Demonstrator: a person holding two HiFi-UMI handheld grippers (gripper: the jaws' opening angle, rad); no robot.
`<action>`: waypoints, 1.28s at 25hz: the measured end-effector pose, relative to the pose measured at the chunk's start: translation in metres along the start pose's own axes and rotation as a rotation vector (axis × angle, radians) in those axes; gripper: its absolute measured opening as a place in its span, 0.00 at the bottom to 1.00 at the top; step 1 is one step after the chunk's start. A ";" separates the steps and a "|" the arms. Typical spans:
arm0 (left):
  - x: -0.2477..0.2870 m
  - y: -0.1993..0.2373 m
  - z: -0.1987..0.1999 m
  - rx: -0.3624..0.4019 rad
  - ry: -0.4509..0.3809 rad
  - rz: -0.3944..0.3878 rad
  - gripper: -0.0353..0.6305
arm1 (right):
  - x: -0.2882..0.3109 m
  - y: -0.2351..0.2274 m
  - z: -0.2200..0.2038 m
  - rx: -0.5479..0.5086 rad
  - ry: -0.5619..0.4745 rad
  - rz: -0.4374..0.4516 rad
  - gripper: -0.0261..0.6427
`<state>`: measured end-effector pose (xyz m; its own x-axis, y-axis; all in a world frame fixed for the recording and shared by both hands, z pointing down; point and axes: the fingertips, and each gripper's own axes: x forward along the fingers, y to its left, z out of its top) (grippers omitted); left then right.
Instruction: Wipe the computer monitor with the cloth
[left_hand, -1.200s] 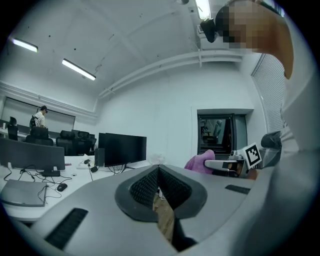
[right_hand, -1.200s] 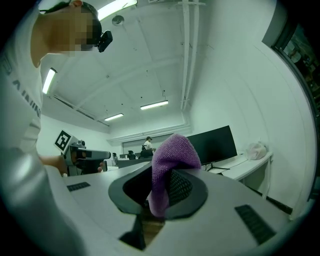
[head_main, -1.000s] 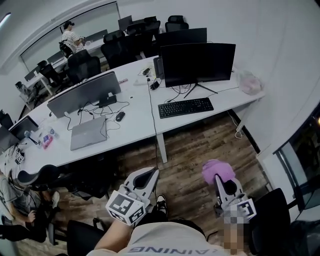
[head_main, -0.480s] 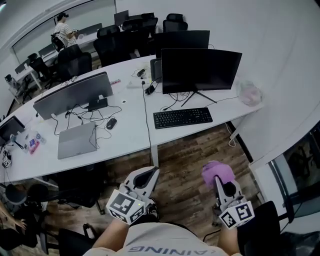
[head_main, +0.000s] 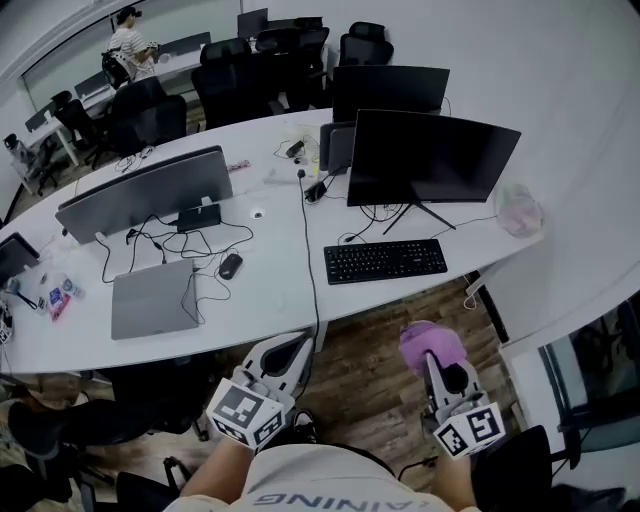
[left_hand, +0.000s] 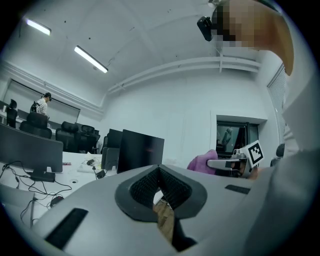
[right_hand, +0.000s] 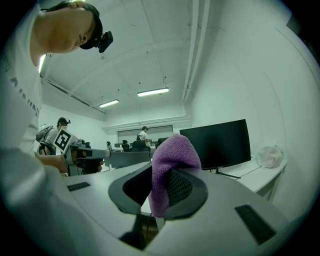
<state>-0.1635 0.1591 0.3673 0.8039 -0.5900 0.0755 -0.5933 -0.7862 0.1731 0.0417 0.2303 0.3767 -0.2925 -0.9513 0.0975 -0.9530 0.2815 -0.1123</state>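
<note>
Containers: one clear crumpled plastic bag (head_main: 520, 212) at the right end of the long white desk (head_main: 270, 290), just right of the monitor's stand. Something pale pink shows inside; cannot tell what.

Task items:
- black curved computer monitor (head_main: 432, 158) upright on the desk, screen dark, facing the person. Also seen in the right gripper view (right_hand: 216, 145) and the left gripper view (left_hand: 141, 152)
- purple terry cloth (head_main: 431, 345) pinched in the right gripper (head_main: 437, 362), well apart from the monitor, over the brown wood-plank floor (head_main: 370, 385). Right gripper view: jaws closed on the cloth (right_hand: 172, 156), which bunches up above the right gripper's tips (right_hand: 167, 176)
- left gripper (head_main: 298, 348) held low beside the right one, in front of the desk edge. Its own view: left gripper (left_hand: 159, 175) with jaw tips pressed together, nothing between them

Counts on the desk:
- monitors: three in plain sight. The black curved one, a second black one (head_main: 390, 92) behind it, and a grey-backed one (head_main: 145, 190) to the left
- one black keyboard (head_main: 385, 260), in front of the curved monitor
- one black mouse (head_main: 230, 265)
- one closed grey laptop (head_main: 153, 297), near the mouse

Beyond: several black office chairs (head_main: 225, 85), number unclear; one person in a striped top (head_main: 128, 42) far back left
</note>
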 end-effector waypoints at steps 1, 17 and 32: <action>0.002 0.009 0.000 0.000 -0.001 0.000 0.06 | 0.010 0.001 0.001 -0.003 0.000 0.002 0.13; 0.012 0.090 -0.002 -0.059 -0.006 0.039 0.06 | 0.115 0.021 -0.002 -0.031 0.068 0.097 0.13; 0.099 0.136 0.016 0.027 0.019 0.210 0.06 | 0.234 -0.058 -0.002 0.016 0.062 0.292 0.13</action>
<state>-0.1651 -0.0097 0.3827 0.6627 -0.7382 0.1258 -0.7488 -0.6509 0.1252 0.0285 -0.0088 0.4077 -0.5591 -0.8206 0.1186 -0.8264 0.5400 -0.1596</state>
